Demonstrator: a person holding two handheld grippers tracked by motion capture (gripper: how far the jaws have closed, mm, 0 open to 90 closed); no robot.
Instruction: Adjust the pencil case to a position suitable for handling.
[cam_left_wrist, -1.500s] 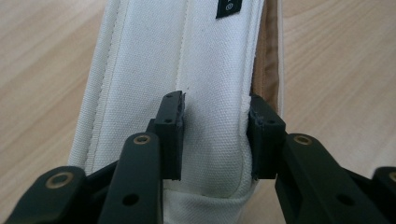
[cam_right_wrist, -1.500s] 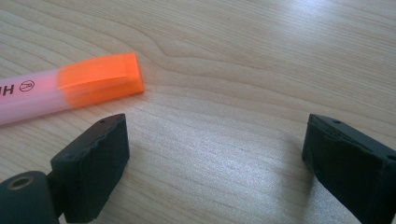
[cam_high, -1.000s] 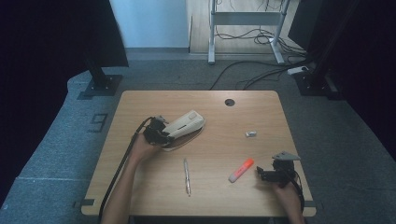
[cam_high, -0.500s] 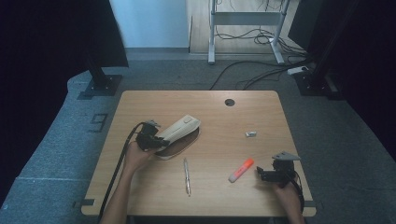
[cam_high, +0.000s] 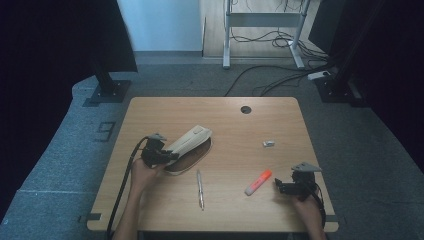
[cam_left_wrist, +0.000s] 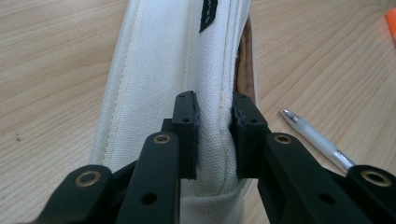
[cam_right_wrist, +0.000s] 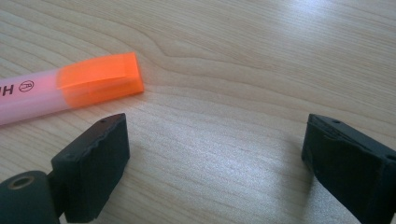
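Observation:
A cream fabric pencil pouch lies left of the table's middle, its brown inside showing along the open side. My left gripper is shut on the pouch's near end. In the left gripper view the pads pinch the seam edge of the pouch. My right gripper rests open near the front right corner, its jaws wide apart over bare wood. An orange highlighter lies just left of it, with the highlighter's cap beyond the left jaw and untouched.
A clear pen lies on the wooden table in front of the pouch, and shows beside it in the left gripper view. A small grey piece sits right of centre. A cable hole marks the far edge.
My left gripper has drawn toward the near left with the pouch's end in it, and the pouch slid along. The right gripper has stayed put.

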